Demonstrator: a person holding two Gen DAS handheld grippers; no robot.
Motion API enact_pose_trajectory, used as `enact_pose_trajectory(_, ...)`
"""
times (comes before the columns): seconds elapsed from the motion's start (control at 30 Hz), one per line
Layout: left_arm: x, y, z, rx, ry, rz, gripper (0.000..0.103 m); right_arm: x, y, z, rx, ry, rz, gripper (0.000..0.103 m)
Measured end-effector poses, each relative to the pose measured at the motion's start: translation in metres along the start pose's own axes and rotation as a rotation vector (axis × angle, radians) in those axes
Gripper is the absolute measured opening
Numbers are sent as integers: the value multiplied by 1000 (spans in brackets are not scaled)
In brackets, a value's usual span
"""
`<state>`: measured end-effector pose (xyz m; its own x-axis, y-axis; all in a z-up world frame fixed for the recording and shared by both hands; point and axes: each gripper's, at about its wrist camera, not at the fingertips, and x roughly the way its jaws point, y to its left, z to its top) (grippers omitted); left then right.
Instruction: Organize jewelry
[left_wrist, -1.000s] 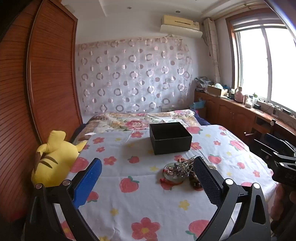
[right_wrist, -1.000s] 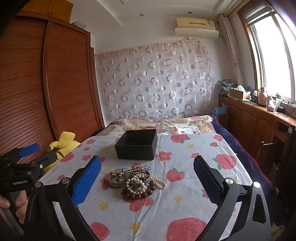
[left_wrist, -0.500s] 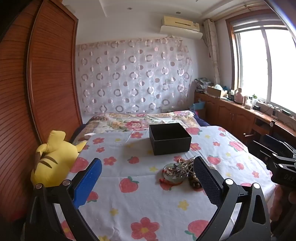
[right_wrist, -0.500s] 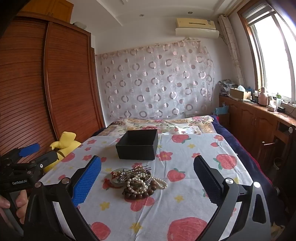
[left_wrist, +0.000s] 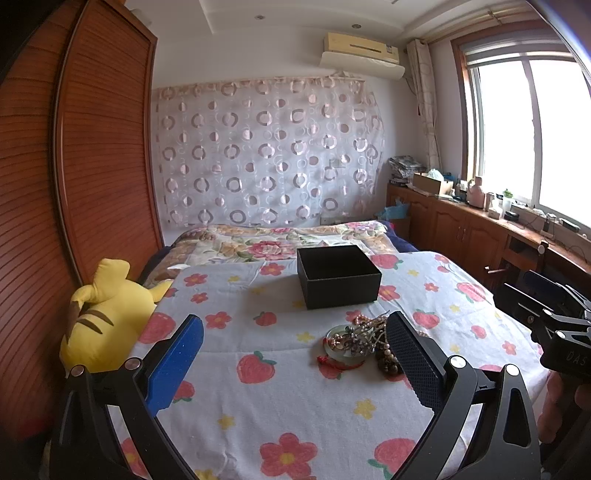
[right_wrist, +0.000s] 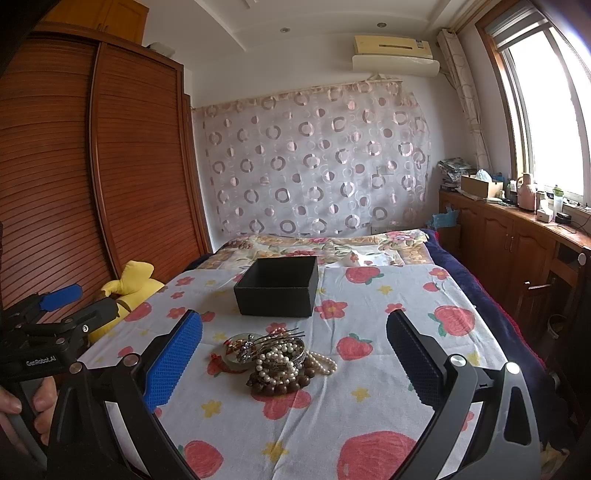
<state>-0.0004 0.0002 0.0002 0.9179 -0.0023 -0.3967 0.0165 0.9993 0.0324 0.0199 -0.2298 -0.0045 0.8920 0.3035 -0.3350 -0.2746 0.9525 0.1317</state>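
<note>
A pile of jewelry (right_wrist: 277, 360) lies on the flowered bedspread: pearl strands, a brown bead bracelet, a hairpin and a round pale piece. It also shows in the left wrist view (left_wrist: 360, 341), partly behind my right finger. An open, empty black box (right_wrist: 277, 288) stands just behind the pile, also in the left wrist view (left_wrist: 338, 277). My left gripper (left_wrist: 293, 363) is open and empty, left of the pile. My right gripper (right_wrist: 293, 363) is open and empty, above and in front of the pile.
A yellow plush toy (left_wrist: 105, 317) lies at the bed's left edge beside the wooden wardrobe (left_wrist: 48, 221). A folded floral quilt (right_wrist: 321, 247) lies behind the box. Wooden cabinets (right_wrist: 517, 240) with clutter run under the window on the right.
Both grippers have barely moved; the views shift slightly. Nothing has been taken hold of.
</note>
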Motion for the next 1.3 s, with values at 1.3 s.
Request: enact_pose_trajectory(1.3, 0, 0, 0, -8, -9, -2, 96, 3, 2, -2, 3, 3, 2, 101)
